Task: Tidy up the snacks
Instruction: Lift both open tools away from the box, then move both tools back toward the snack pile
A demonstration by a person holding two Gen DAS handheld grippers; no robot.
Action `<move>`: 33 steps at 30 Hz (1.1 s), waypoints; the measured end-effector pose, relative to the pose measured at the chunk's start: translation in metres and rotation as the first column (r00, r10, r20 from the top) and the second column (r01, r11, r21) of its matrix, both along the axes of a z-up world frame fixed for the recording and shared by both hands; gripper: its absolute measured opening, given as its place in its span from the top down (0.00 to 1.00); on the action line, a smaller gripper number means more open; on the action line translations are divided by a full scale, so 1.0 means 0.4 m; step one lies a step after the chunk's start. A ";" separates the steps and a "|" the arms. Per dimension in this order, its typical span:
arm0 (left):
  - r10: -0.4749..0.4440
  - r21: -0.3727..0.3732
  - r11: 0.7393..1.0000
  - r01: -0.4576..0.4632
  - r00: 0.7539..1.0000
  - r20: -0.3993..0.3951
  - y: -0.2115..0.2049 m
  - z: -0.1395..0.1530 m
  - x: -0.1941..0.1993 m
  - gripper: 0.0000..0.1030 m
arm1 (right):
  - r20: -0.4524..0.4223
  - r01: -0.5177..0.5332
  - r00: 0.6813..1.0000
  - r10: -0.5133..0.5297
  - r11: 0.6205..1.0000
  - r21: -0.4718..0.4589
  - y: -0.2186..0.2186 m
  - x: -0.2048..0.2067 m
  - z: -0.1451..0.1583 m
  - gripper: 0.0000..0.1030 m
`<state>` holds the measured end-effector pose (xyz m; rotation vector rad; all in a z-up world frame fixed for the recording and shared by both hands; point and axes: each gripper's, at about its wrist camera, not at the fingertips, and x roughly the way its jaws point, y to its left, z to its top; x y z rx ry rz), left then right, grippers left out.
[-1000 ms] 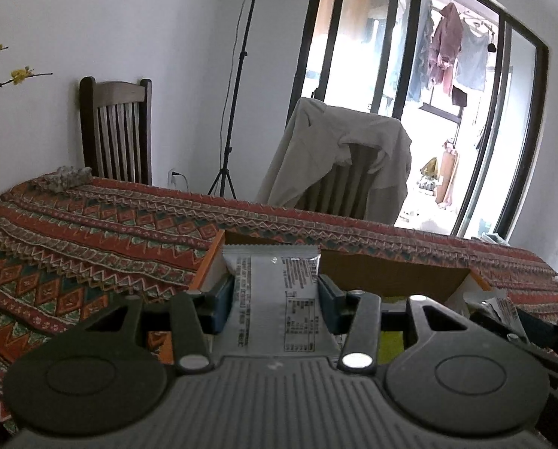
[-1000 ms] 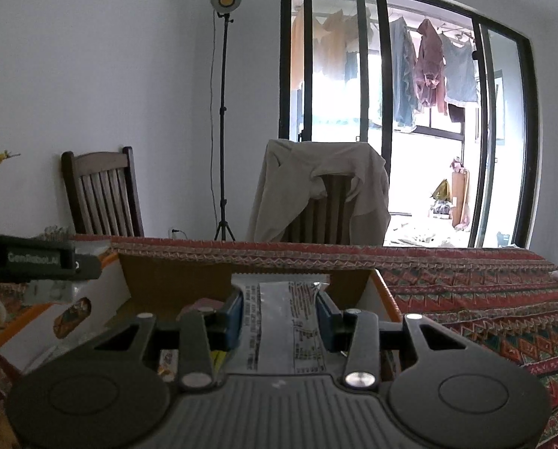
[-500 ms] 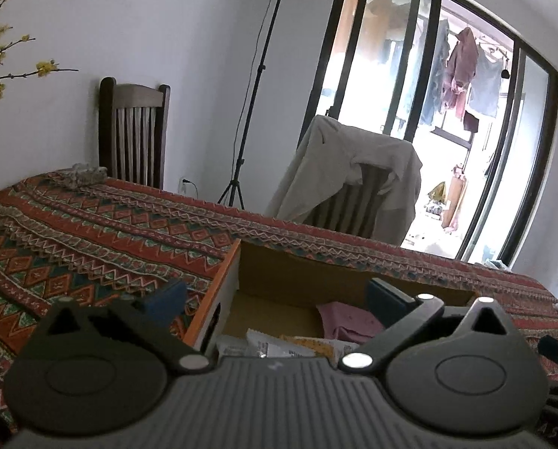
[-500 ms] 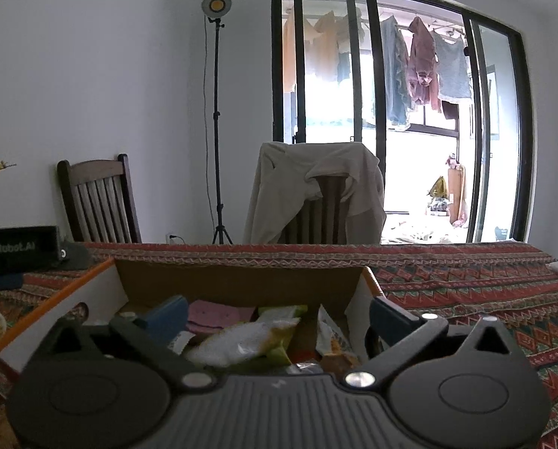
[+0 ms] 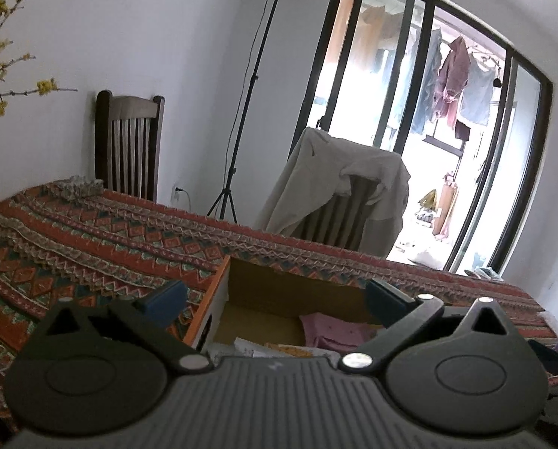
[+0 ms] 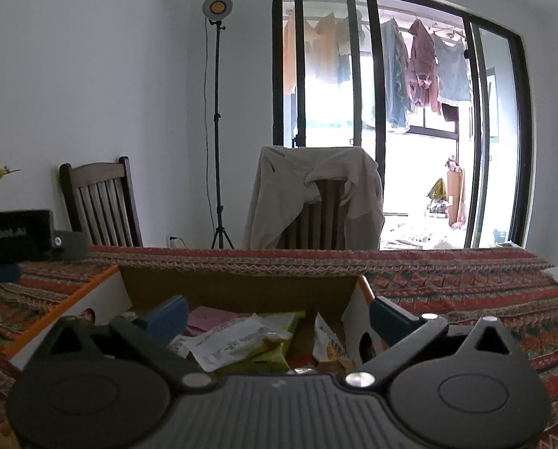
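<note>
Snacks [image 6: 237,340] in box [image 6: 237,284] partly hidden behind right hand-held gripper [image 6: 279,316]

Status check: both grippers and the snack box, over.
Left gripper open, empty. Right gripper open, empty. Snack packets lying loose in cardboard box. Nothing in the way.

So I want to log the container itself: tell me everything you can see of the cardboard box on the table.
The cardboard box is open-topped, brown inside, with white outer walls and orange edging on its rim. It sits upright on the patterned tablecloth. A cut-out handle hole shows in its right wall. Snack packets lie loose inside: a white printed one, a green one, a pink one. The open right claw hangs over it without touching it.
</note>
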<state>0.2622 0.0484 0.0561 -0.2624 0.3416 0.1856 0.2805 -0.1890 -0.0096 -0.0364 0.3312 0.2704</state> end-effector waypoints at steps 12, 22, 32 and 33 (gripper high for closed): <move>0.006 0.000 1.000 -0.006 0.999 -0.034 0.048 0.010 -0.143 0.00 | -0.031 -0.019 0.999 0.018 0.999 -0.031 -0.001 -0.105 0.037 0.00; -0.002 0.002 1.000 0.002 0.993 -0.118 0.068 -0.059 -0.244 0.00 | -0.098 -0.051 0.994 0.046 0.997 -0.051 -0.009 -0.196 0.003 0.00; -0.001 0.062 0.998 0.009 0.992 -0.124 0.074 -0.112 -0.359 0.00 | -0.152 -0.075 0.987 0.062 0.994 -0.084 -0.018 -0.287 -0.043 0.00; -0.004 0.059 0.998 0.012 0.992 -0.127 0.076 -0.117 -0.368 0.00 | -0.159 -0.079 0.985 0.064 0.993 -0.087 -0.018 -0.295 -0.047 0.00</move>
